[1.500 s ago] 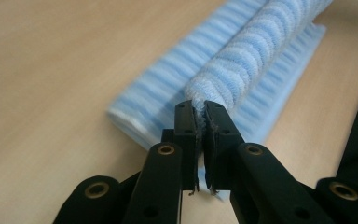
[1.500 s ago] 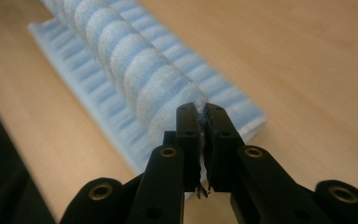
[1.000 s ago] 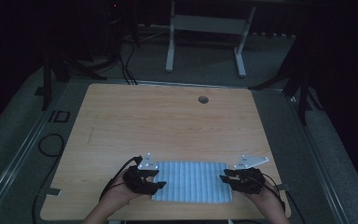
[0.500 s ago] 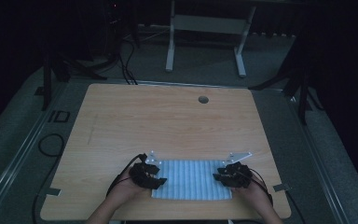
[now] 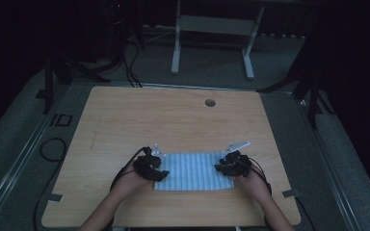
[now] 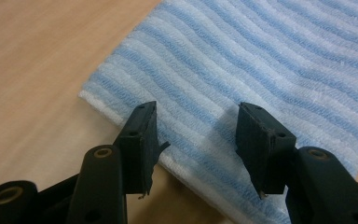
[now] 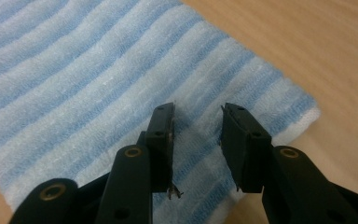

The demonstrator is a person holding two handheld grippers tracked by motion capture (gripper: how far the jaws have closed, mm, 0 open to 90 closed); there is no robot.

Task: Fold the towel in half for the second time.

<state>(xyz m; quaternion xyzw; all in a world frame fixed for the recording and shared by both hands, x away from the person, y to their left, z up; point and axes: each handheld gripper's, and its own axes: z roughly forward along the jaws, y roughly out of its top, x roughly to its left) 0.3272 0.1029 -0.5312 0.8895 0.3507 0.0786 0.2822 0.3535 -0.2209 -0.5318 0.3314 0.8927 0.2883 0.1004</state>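
The towel lies flat at the near edge of the table, well short of the cable hole. My left gripper sits over the towel's left near corner, jaws apart, cloth beneath the gap and not yet pinched. My right gripper sits over the towel's right near corner, jaws likewise apart, a narrower gap, nothing clamped. Step in hand, as I judge it: taking both near corners for a fold. The next move calls for lowering each lower jaw under the towel's hem, then closing both together.
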